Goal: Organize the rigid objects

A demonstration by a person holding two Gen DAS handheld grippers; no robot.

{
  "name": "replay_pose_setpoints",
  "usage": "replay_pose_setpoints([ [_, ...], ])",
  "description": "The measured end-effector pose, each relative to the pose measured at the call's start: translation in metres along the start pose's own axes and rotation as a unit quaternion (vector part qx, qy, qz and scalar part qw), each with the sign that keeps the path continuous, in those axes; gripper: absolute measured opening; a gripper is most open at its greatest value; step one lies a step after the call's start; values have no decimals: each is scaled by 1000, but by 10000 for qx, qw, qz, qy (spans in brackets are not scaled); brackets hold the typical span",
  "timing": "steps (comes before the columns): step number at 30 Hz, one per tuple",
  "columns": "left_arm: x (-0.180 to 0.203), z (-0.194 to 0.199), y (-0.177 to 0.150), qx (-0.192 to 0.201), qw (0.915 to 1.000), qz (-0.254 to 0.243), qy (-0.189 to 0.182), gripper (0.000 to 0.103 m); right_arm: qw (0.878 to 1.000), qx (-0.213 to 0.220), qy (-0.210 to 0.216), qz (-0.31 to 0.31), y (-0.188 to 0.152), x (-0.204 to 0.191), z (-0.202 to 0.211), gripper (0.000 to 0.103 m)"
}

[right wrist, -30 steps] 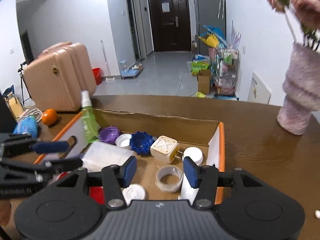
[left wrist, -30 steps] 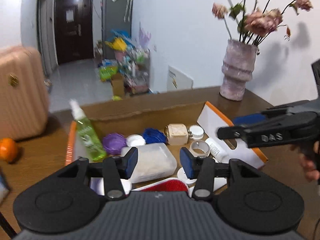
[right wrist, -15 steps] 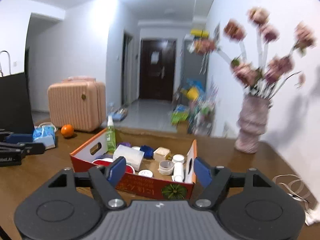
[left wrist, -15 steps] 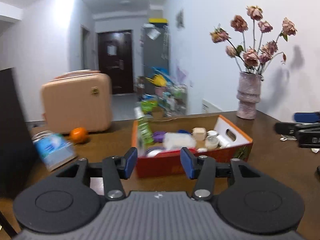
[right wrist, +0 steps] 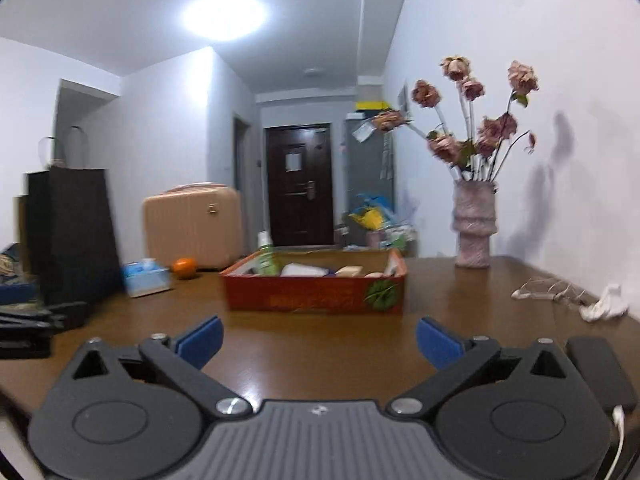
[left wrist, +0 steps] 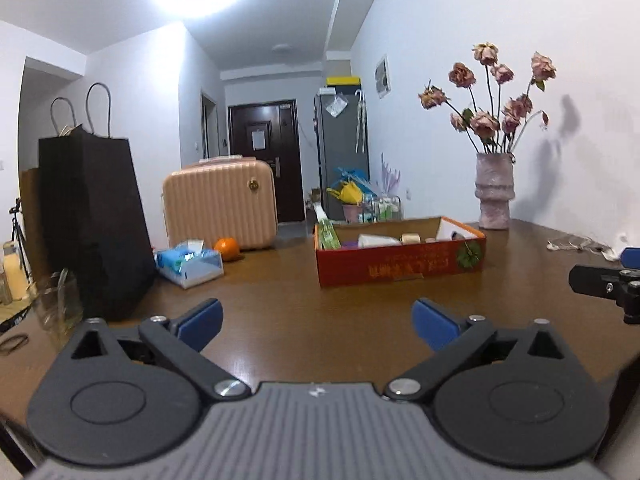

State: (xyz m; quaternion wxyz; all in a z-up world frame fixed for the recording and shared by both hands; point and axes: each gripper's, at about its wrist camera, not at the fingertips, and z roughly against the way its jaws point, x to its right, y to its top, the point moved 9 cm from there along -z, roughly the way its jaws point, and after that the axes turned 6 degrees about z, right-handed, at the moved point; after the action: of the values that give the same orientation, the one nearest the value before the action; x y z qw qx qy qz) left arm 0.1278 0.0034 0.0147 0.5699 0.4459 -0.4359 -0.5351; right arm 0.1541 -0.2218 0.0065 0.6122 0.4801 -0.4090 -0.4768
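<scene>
Both tongs (left wrist: 316, 322) (right wrist: 320, 338) opening wide, empty, red box (left wrist: 400, 268) (right wrist: 316, 296) well apart ahead.

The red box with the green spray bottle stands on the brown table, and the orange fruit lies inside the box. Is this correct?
Not quite. The orange fruit is not inside the red box; it lies on the brown table, left of the box, beside the pink suitcase. The left wrist view shows this. The green spray bottle is in the box.
</scene>
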Motion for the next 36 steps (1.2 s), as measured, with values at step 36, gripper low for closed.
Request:
replay_pose_setpoints([
  [36,12,36,-19,181,9998,2,-40,103,9981,-487,265,-255,-38,-29,34,103],
])
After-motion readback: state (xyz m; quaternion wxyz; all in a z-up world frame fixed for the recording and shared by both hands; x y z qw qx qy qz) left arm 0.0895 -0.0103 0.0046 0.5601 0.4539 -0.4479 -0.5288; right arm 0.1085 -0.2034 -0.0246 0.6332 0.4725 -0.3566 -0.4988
